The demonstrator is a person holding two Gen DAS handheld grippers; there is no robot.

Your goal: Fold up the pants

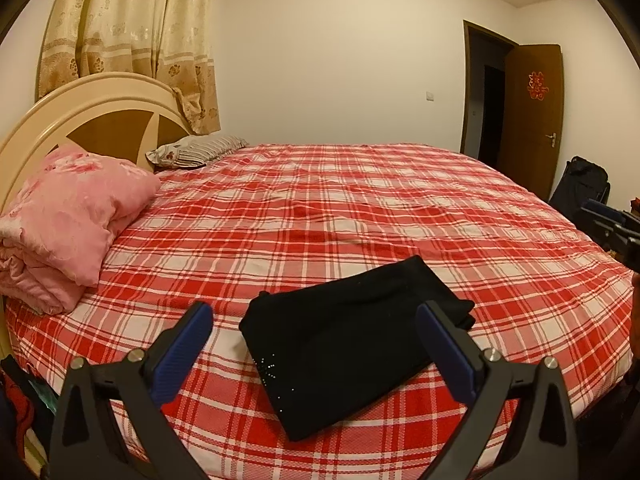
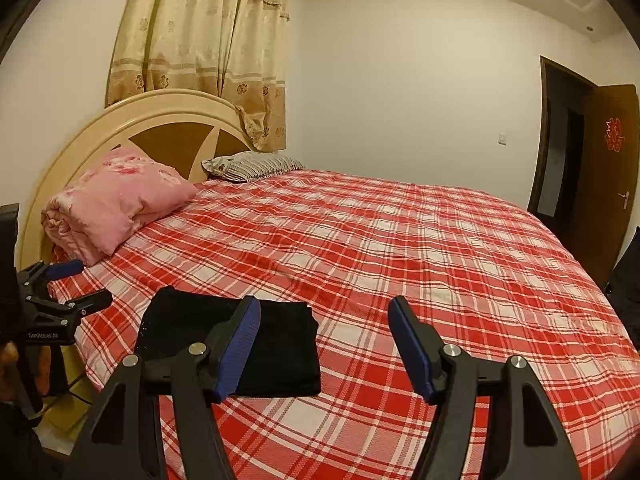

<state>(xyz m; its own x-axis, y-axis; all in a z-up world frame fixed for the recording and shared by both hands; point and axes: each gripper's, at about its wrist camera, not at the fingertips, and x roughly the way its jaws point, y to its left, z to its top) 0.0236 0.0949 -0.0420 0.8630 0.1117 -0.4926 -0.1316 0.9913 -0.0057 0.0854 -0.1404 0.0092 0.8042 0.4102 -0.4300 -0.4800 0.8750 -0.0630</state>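
1. Holding my left gripper (image 1: pixel 314 344) above the bed edge, fingers spread wide, gripping nothing.
2. Right gripper (image 2: pixel 324 344): fingers likewise wide, unloaded.
3. Black pants (image 1: pixel 344 336): folded into a compact rectangle, lying flat on the red plaid bedsheet (image 1: pixel 360 208) near its front edge.

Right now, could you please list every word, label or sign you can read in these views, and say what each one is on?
"GenRobot.AI": white lettering on the body of the left hand-held gripper, seen in the right wrist view.
Red paper-cut character on the brown door: too blurred to read with certainty.
Nothing legible on the black pants.
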